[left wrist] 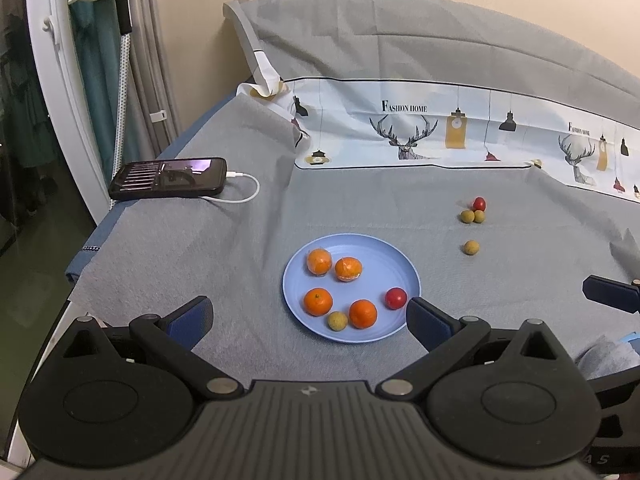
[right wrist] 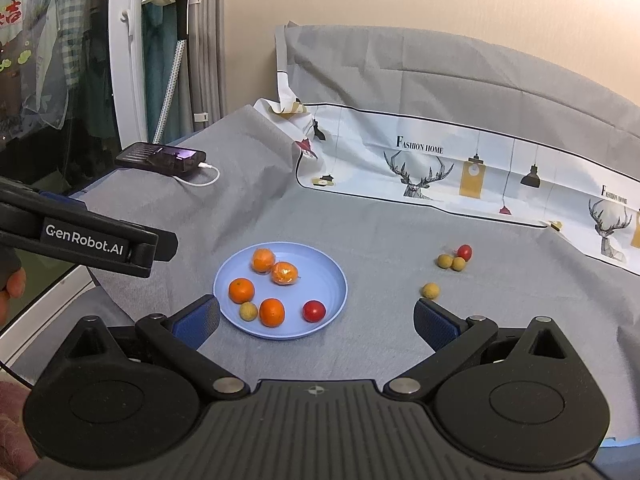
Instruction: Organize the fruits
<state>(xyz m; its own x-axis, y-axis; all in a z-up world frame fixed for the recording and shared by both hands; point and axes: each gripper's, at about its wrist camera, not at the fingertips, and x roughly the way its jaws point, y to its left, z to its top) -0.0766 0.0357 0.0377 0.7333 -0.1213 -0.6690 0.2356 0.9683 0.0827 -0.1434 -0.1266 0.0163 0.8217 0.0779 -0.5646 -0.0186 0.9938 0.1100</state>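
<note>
A blue plate [left wrist: 376, 252] [right wrist: 332, 280] on the grey cloth holds several oranges [left wrist: 318, 301] [right wrist: 241, 290], one tan longan [left wrist: 337, 321] [right wrist: 248, 311] and a red cherry tomato [left wrist: 396, 298] [right wrist: 314, 311]. To its right, on the cloth, lie a red tomato [left wrist: 479, 203] [right wrist: 464, 252], two touching longans [left wrist: 472, 216] [right wrist: 451, 261] and a lone longan [left wrist: 471, 247] [right wrist: 430, 290]. My left gripper [left wrist: 308, 320] is open, empty, just before the plate's near rim. My right gripper [right wrist: 316, 322] is open and empty, spanning from the plate's near edge to below the lone longan.
A phone [left wrist: 170, 178] [right wrist: 162, 158] on a white cable lies at the cloth's far left corner. A printed sheet [left wrist: 440, 132] [right wrist: 460, 168] rises along the back. The table's left edge drops off beside a white frame [left wrist: 60, 92]. A hand [right wrist: 12, 284] holds the left gripper's body.
</note>
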